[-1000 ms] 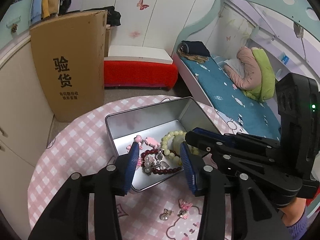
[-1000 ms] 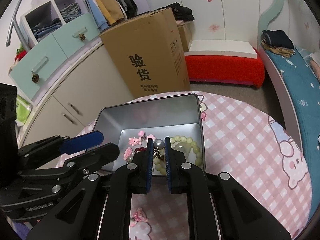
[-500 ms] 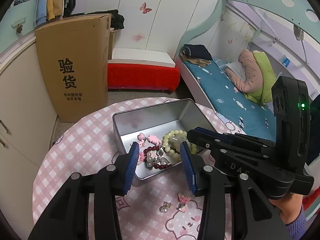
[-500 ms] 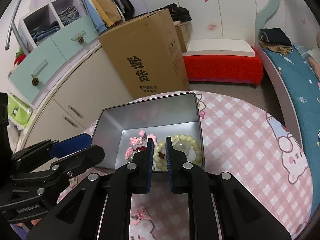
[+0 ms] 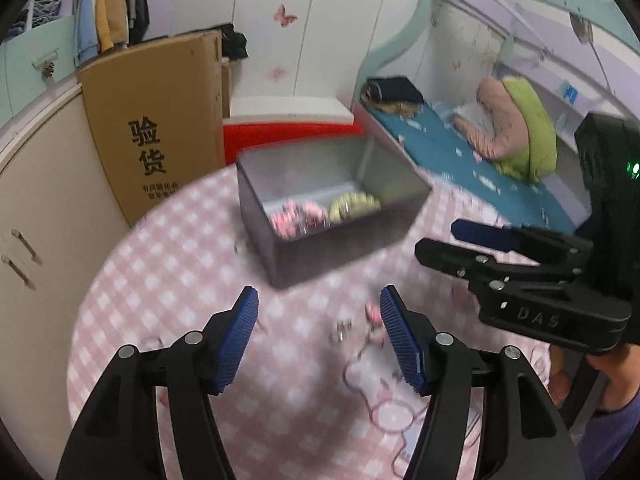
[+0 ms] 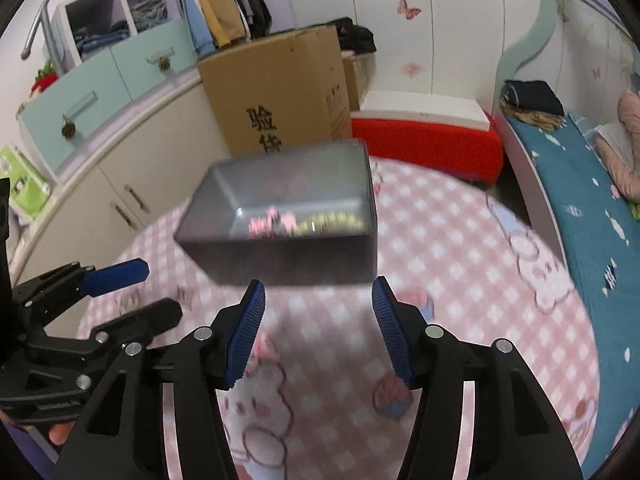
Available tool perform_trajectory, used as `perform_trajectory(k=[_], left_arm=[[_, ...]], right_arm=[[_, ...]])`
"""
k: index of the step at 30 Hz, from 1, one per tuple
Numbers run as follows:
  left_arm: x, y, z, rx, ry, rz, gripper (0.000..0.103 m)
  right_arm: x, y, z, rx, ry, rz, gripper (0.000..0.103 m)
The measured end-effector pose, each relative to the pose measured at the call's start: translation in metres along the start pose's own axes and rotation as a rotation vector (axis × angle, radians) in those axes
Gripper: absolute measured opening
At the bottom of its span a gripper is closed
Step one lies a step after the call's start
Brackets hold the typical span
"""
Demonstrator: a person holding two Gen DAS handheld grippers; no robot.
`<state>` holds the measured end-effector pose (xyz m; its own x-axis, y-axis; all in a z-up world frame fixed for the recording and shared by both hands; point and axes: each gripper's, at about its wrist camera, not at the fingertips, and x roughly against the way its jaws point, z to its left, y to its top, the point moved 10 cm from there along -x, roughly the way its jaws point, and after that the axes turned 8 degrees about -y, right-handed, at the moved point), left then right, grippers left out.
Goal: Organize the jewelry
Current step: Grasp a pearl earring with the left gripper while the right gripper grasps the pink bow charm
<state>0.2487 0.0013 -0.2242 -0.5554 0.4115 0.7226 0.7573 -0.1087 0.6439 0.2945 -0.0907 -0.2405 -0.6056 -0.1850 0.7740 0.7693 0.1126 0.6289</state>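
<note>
The cardboard box (image 5: 160, 128) carries two big black characters, 验货, printed one above the other on its front side. Under them stand two lines of smaller print, too small to read. In the right wrist view the tin covers the lower character partly. The right gripper (image 5: 532, 280) body shows embossed letters "DAS".

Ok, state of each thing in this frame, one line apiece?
left gripper: jaws open, empty, above the table.
right gripper: jaws open, empty.
metal tin: lidless, upright on the table.
bead bracelet: inside the tin.
pink charms: inside the tin, blurred.
loose earrings: on the tablecloth, outside the tin.
</note>
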Motion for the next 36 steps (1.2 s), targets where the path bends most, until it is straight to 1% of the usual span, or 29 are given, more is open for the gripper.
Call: perform_trajectory(k=[2,6,10,12,15,18,19,21,22,23,24,29,36], left_arm=[[-0.008,-0.012,0.000,0.002,0.000,0.026,0.061],[-0.019,-0.024,0.005,0.008,0.016,0.054,0.061],[-0.028,-0.028,0.007,-0.003,0.034,0.069,0.061],[-0.032,-0.030,0.005,-0.013,0.039,0.075,0.058],[-0.038,-0.030,0.003,-0.024,0.050,0.087,0.048],[-0.041,-0.028,0.002,-0.060,0.079,0.089,0.038],[-0.042,-0.028,0.001,-0.072,0.087,0.090,0.030],[-0.043,-0.026,0.001,-0.094,0.109,0.091,0.022],[-0.043,-0.027,0.001,-0.098,0.108,0.091,0.015],[-0.043,-0.026,0.000,-0.105,0.105,0.091,0.011],[-0.043,-0.026,0.001,-0.103,0.103,0.090,0.009],[-0.040,-0.027,0.005,-0.079,0.077,0.085,0.009],[-0.022,-0.033,0.023,-0.039,0.092,0.069,0.009]], right_arm=[[-0.003,-0.013,-0.001,-0.010,0.001,0.019,0.055],[-0.004,-0.032,-0.001,-0.023,0.009,0.043,0.056],[-0.006,-0.042,0.003,-0.022,0.014,0.058,0.056],[-0.007,-0.045,0.004,-0.025,0.017,0.062,0.057],[-0.007,-0.048,0.006,-0.024,0.019,0.063,0.059],[-0.008,-0.048,0.009,-0.015,0.018,0.061,0.059],[-0.008,-0.048,0.010,-0.011,0.016,0.061,0.059],[-0.009,-0.048,0.013,-0.003,0.013,0.062,0.059],[-0.011,-0.047,0.015,-0.001,0.011,0.064,0.059],[-0.012,-0.048,0.017,0.002,0.011,0.067,0.059],[-0.014,-0.049,0.019,0.006,0.013,0.071,0.059],[-0.018,-0.049,0.027,0.017,0.010,0.077,0.059],[-0.024,-0.050,0.047,0.076,-0.014,0.076,0.059]])
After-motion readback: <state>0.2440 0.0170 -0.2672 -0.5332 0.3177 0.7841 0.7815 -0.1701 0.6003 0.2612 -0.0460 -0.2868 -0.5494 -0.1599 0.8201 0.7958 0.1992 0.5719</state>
